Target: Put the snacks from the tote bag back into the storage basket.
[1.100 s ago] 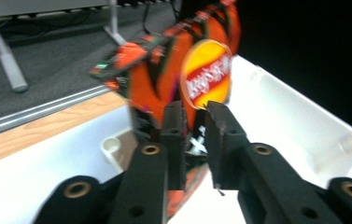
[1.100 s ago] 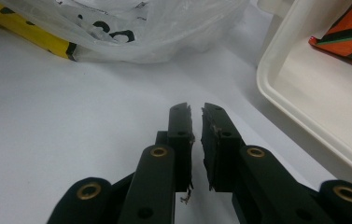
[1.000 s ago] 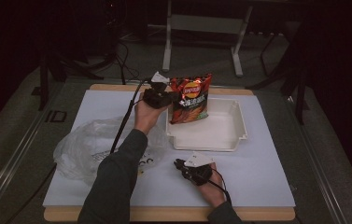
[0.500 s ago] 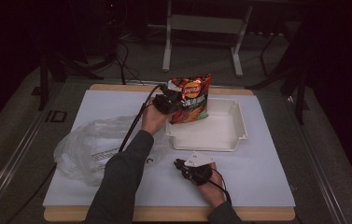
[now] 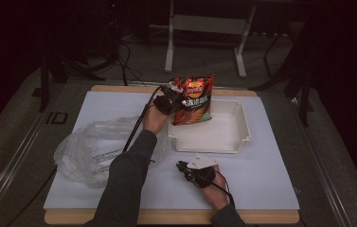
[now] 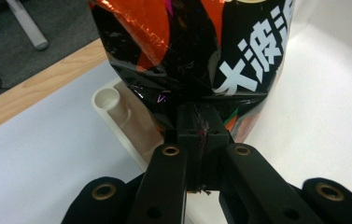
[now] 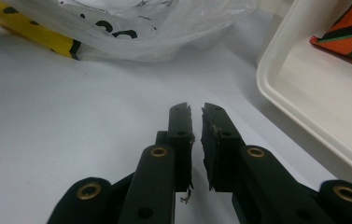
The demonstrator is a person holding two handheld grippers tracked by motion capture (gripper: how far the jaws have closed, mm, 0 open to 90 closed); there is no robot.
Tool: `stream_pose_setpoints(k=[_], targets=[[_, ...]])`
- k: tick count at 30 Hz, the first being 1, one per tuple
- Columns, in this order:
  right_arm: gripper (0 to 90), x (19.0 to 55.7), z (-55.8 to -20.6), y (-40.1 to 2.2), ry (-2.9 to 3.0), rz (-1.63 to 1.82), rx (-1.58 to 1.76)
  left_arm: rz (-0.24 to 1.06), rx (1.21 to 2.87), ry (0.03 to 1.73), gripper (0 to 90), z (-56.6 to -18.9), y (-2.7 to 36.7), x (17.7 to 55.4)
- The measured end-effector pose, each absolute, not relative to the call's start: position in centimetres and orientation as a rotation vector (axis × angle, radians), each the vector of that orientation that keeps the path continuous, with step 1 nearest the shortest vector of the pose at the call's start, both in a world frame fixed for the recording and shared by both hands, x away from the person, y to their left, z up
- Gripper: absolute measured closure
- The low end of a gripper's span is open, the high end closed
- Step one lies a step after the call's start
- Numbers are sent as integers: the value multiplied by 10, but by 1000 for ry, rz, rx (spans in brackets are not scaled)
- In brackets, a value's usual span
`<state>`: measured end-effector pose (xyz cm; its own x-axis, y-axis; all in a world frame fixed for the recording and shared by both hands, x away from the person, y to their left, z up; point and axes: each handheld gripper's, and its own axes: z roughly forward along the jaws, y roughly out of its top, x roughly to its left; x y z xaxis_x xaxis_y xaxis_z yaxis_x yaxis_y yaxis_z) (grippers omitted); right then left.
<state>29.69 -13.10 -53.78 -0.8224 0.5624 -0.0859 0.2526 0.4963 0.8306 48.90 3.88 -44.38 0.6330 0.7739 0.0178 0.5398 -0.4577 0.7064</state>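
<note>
left gripper (image 5: 175, 100) raised, clamping chip bag (image 5: 196, 99) upright

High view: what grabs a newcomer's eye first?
The red and black chip bag stands out, clamped in the left gripper above the left end of the white tray. Left of it on the white mat lies a crumpled clear plastic bag. The right gripper sits near the table's front edge, its jaws a slit apart with nothing between them.
</note>
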Motion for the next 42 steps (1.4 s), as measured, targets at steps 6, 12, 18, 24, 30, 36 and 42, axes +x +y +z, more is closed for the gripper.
stream_pose_setpoints(k=[6, 12, 18, 24, 30, 36, 42], targets=[[818, 297, -538, -131, 2397, 1248, 683, 463, 2190, 1028, 895, -443, 34, 494], [818, 297, -538, -131, 2396, 1250, 685, 486, 2170, 1083, 892, -440, 32, 501], [818, 297, -538, -131, 2396, 1251, 686, 473, 2157, 1088, 886, -440, 33, 502], [818, 297, -538, -131, 2396, 1249, 686, 448, 2142, 1055, 887, -437, 40, 497], [818, 297, -538, -131, 2396, 1246, 682, 448, 2119, 1013, 887, -426, 46, 489], [818, 297, -538, -131, 2397, 1243, 682, 448, 2064, 984, 886, -415, 53, 480], [818, 297, -538, -130, 2398, 1244, 680, 439, 2030, 978, 885, -410, 64, 473]])
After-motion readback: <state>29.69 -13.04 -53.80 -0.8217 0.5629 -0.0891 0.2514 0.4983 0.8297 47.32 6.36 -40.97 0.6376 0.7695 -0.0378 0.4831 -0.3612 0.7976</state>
